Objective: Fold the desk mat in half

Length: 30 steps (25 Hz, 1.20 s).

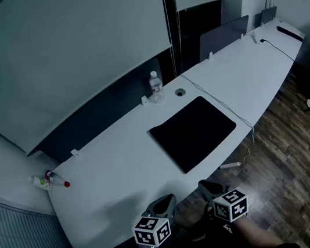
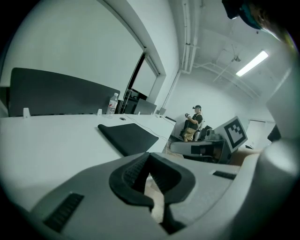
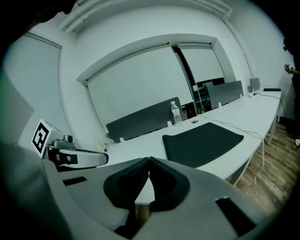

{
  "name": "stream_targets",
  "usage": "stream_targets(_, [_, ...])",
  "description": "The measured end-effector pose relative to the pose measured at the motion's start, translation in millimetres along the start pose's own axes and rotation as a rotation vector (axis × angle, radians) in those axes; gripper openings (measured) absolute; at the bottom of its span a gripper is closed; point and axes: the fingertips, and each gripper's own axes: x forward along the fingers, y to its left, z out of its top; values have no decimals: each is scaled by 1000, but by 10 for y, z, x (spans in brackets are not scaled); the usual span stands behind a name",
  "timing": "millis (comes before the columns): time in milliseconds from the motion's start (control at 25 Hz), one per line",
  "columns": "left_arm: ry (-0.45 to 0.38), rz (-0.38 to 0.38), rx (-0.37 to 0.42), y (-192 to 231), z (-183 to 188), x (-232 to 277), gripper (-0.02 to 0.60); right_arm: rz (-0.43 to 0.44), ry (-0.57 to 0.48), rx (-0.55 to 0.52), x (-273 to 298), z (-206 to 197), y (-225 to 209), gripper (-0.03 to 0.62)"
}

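The black desk mat (image 1: 195, 132) lies flat and unfolded on the long white desk (image 1: 109, 169), close to its front edge. Both grippers hang off the desk's near side, short of the mat and touching nothing. My left gripper (image 1: 165, 199) is shut and empty, and so is my right gripper (image 1: 204, 184) beside it. In the left gripper view the mat (image 2: 129, 136) lies ahead past the closed jaw tips (image 2: 149, 154). From the right gripper view the mat (image 3: 201, 142) sits ahead to the right of the closed tips (image 3: 149, 160).
A water bottle (image 1: 156, 87) and a round cable hole (image 1: 180, 92) sit behind the mat. A thin cable (image 1: 222, 105) runs past the mat's right side and over the desk edge. Small items (image 1: 50, 180) lie at the desk's far left. A person (image 2: 192, 123) stands far off.
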Motion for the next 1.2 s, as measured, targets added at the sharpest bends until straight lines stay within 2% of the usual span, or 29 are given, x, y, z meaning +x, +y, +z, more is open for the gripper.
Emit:
stream_targets(480, [26, -78, 29, -124, -255, -245, 6, -37, -6, 15, -215, -396, 433, 25])
stream_targets(1200, [23, -111, 45, -268, -364, -344, 6, -55, -39, 11, -395, -452, 557, 23])
